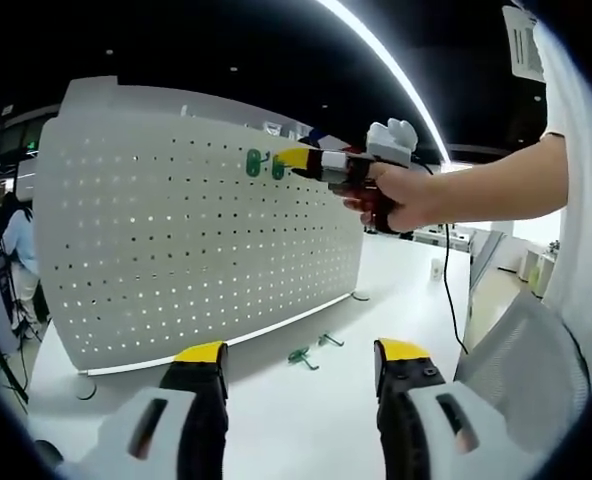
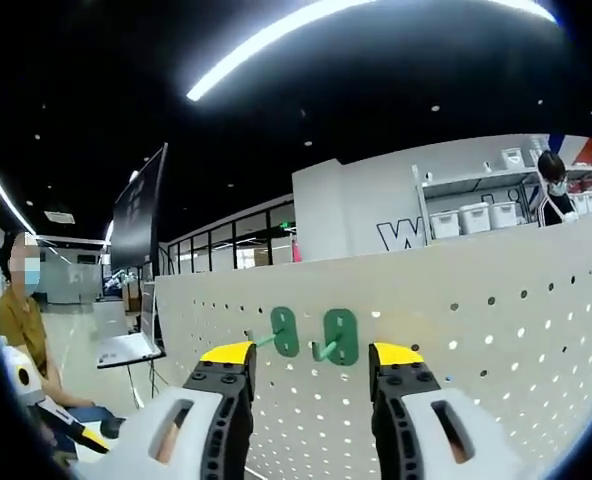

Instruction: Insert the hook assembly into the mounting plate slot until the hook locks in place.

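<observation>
A white pegboard (image 1: pixel 176 230) stands upright on the white table (image 1: pixel 306 420). Two green hooks (image 1: pixel 253 162) (image 1: pixel 278 168) hang side by side near its top right. A hand holds my right gripper (image 1: pixel 298 158) just to the right of them, yellow tips close to the nearer hook. In the right gripper view both hooks (image 2: pixel 284 332) (image 2: pixel 341 336) sit on the pegboard (image 2: pixel 496 330) ahead of my right gripper (image 2: pixel 311 353), which is open with nothing held. Two more green hooks (image 1: pixel 298 356) (image 1: pixel 329 340) lie on the table. My left gripper (image 1: pixel 302 352) is open and holds nothing, low over the table.
A cable (image 1: pixel 448 290) trails across the table's far right, beside a mesh chair back (image 1: pixel 526 350). A person (image 2: pixel 16 320) sits past the pegboard's left end. Shelves with white bins (image 2: pixel 471 218) and a dark screen (image 2: pixel 136 215) stand behind it.
</observation>
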Demonstrator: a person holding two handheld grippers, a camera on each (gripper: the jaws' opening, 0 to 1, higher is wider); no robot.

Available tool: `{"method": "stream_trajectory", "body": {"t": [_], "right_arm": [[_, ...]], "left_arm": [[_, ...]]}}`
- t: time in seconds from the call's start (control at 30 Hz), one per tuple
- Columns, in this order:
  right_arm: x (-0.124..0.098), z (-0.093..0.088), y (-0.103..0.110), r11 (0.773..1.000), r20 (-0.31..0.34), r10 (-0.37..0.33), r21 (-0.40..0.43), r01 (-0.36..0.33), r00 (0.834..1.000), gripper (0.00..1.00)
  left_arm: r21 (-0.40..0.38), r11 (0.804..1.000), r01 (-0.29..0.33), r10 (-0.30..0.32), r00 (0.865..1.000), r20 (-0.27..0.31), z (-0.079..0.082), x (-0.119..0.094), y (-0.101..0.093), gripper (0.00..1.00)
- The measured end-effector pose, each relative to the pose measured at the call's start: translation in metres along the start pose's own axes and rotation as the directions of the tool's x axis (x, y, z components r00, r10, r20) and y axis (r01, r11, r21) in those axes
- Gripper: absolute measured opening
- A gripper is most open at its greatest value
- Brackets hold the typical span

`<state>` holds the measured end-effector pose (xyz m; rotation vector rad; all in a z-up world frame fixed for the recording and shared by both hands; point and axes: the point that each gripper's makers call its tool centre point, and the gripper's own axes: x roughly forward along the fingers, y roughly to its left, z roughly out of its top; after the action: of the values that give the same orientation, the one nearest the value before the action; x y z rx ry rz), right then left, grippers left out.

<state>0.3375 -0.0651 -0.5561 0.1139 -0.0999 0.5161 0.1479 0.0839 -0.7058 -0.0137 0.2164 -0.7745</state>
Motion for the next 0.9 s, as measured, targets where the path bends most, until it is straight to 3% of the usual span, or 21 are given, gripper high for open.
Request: {"method": "stream_trajectory", "body": {"t": [0.57, 0.9], "right_arm": [[-0.041, -0.025, 0.005, 0.993, -0.077, 0.114, -0.030, -0.117, 0.990, 0.47], [-0.065, -0.038, 0.004, 0.989, -0.111, 0.143, -0.027, -0.147, 0.984, 0.49]], "left_arm": [[-0.004, 1.000, -0.001, 0.001, 1.000, -0.009, -0.003, 0.001, 0.002, 0.61], [-0.004, 1.000, 0.003, -0.004, 1.000, -0.014, -0.004, 0.001, 0.001, 0.62]]}}
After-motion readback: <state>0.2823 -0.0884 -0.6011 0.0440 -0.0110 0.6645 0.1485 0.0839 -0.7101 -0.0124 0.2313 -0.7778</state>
